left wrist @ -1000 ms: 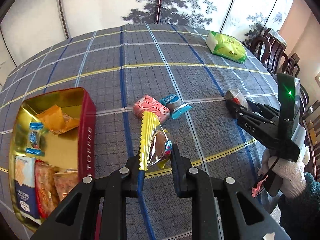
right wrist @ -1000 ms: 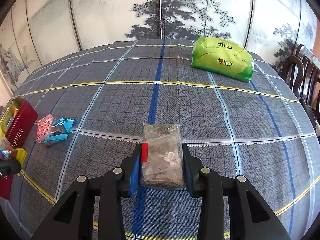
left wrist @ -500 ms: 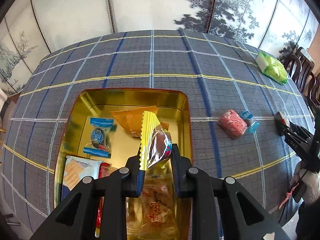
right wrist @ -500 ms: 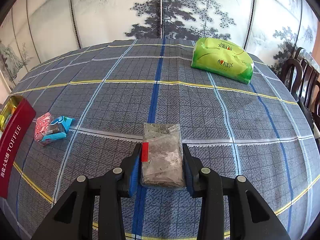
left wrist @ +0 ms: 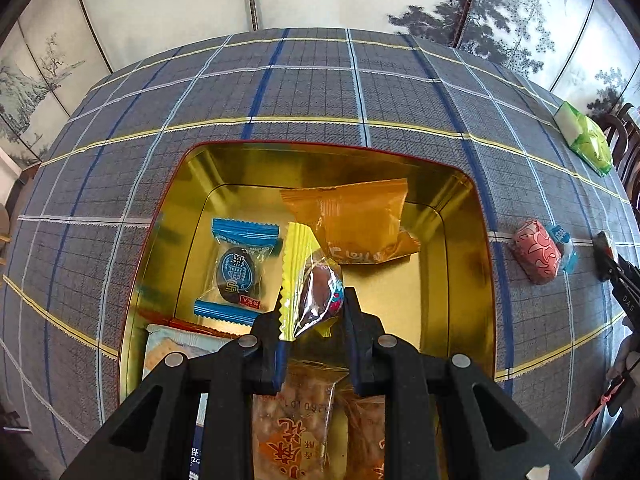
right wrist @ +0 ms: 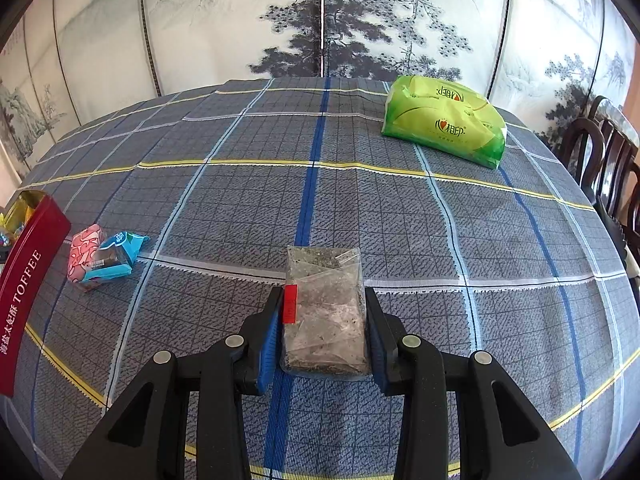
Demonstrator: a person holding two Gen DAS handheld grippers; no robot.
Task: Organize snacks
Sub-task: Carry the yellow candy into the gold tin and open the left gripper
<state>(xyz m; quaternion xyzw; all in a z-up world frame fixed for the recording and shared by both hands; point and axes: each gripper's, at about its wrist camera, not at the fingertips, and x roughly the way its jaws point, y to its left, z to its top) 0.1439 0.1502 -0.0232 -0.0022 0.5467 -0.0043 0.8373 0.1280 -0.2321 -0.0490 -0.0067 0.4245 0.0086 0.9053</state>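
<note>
With the left gripper [left wrist: 312,316] above the open tin [left wrist: 460,192], its jaws are clamped on a yellow-edged candy [left wrist: 316,284], wrapper sticking up toward 12 o'clock. The candy hangs over the tin's gold interior, not touching the floor as far as I can tell.

In the tin: orange pack [left wrist: 356,220] at 12 from the candy, blue-trim sweet [left wrist: 238,268] at 9, cracker pack [left wrist: 176,346] at 8, peanut pack [left wrist: 292,424] at 6 under the jaws.

Outside the tin at 3: pink pack [left wrist: 536,250] on the cloth [left wrist: 320,92], blue pack [left wrist: 562,240] touching it. Green bag [left wrist: 586,138] far out at 2.

Right gripper [right wrist: 324,320] is closed on a clear pouch [right wrist: 324,308] of dark bits, red tab on its left edge, pouch pointing to 12 above the cloth. From the right wrist view: pink and blue packs at 9, tin's red wall just beyond them at the left edge, green bag at 1, chairs [right wrist: 608,160] at 3.
</note>
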